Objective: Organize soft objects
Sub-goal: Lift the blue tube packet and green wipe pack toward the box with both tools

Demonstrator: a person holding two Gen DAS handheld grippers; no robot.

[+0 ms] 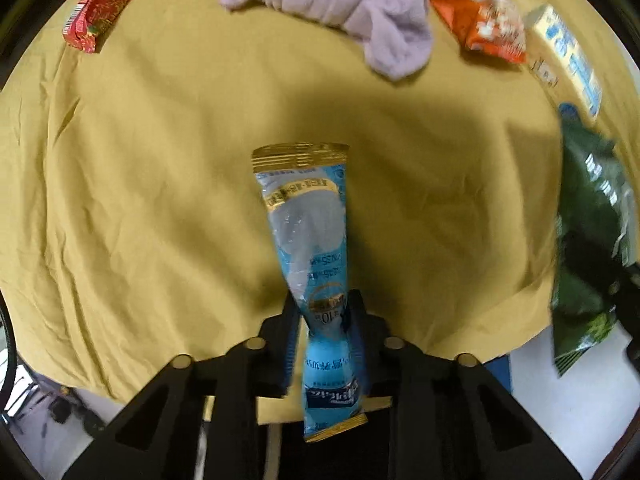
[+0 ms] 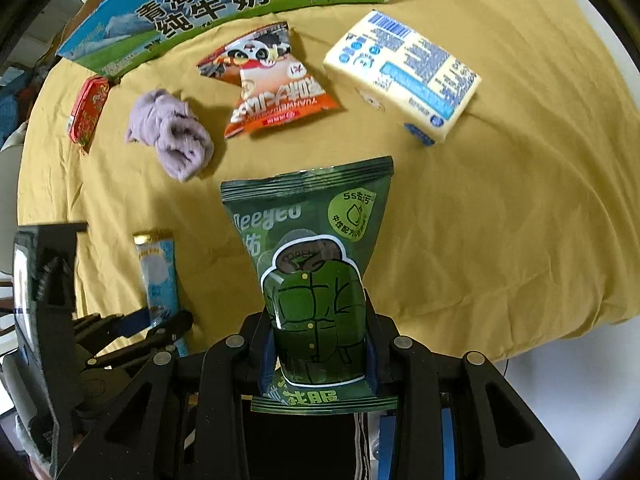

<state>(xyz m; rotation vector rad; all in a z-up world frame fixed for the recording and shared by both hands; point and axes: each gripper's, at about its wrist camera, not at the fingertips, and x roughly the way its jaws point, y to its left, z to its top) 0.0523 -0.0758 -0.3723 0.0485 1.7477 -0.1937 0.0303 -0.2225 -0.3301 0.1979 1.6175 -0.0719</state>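
1. Bench point(image 2: 500, 240): covered in a mustard-yellow cloth. Both claws point steeply down at it, each with a packet hanging over the bare middle of the cloth. Judgement: the coming move is a set-down, and it turns on the free end of each packet reaching the cloth first.
2. Milk carton point(image 2: 224, 4) at the far edge; print reads 青海牛奶 纯牛奶, with cows on a meadow.
3. Pale yellow pack point(image 2: 404, 76), far right; blue label text too small to read.
4. Green pouch point(image 2: 312, 248): the right claw point(image 2: 320, 344) is clamped on its lower half. Long axis runs straight away from the claw, sealed top edge farthest. Legible: "leeyeo", "5s去污", "OPEN", a jacket drawing.
5. Orange snack bag point(image 2: 276, 96), panda artwork, beyond the pouch; lettering upside down, not read.
6. Lilac cloth bundle point(image 1: 340, 8), crumpled, far side of the bench, well apart from both claws.
7. Red packet point(image 1: 104, 4), far left; barcode at one end.
8. Blue stick sachet point(image 1: 308, 232), gold sealed ends: the left claw point(image 1: 324, 344) pinches it near mid-length, jaws nearly together on it. Long axis in line with the claw; upper end leans slightly left. Text blurred, only "10" readable.
9. The two claws sit side by side, the left one just beside the green pouch in the right wrist view.
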